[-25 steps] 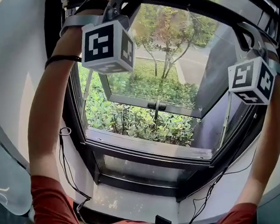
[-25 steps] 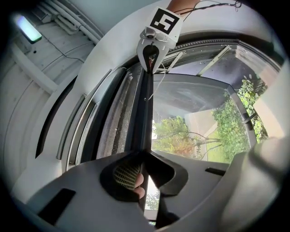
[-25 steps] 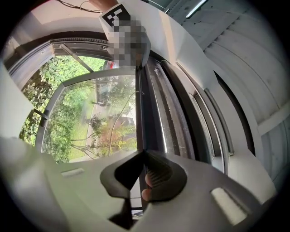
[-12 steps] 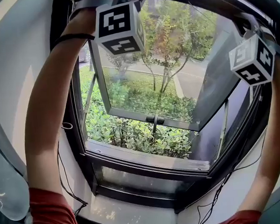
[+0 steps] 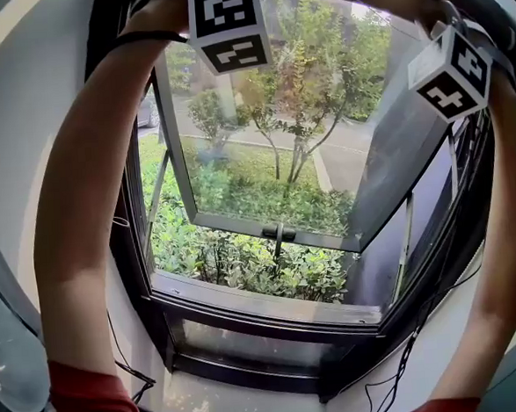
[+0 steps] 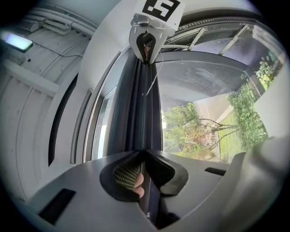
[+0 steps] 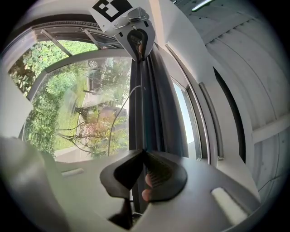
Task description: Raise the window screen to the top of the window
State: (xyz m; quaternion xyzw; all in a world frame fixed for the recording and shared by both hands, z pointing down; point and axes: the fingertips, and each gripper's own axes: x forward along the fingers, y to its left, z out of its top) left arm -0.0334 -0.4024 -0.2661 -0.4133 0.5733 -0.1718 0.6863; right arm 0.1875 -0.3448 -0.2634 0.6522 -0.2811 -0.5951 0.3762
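The window screen's dark bottom bar runs straight away from my left gripper, whose jaws are shut on it. At the bar's far end the right gripper's marker cube shows. In the right gripper view the same bar leaves my right gripper, shut on it too, and reaches the left gripper's marker cube. In the head view both arms reach high: the left marker cube and the right marker cube sit near the window's top, with jaws and bar hidden.
An outward-tilted glass pane with a dark handle hangs open over shrubs and trees. The dark sill lies below. Cables trail down at the lower right. A thin cord dangles beside the bar.
Both marker cubes have climbed toward the top of the head view, with the arms stretched higher. More of the open pane and the trees outside shows beneath them.
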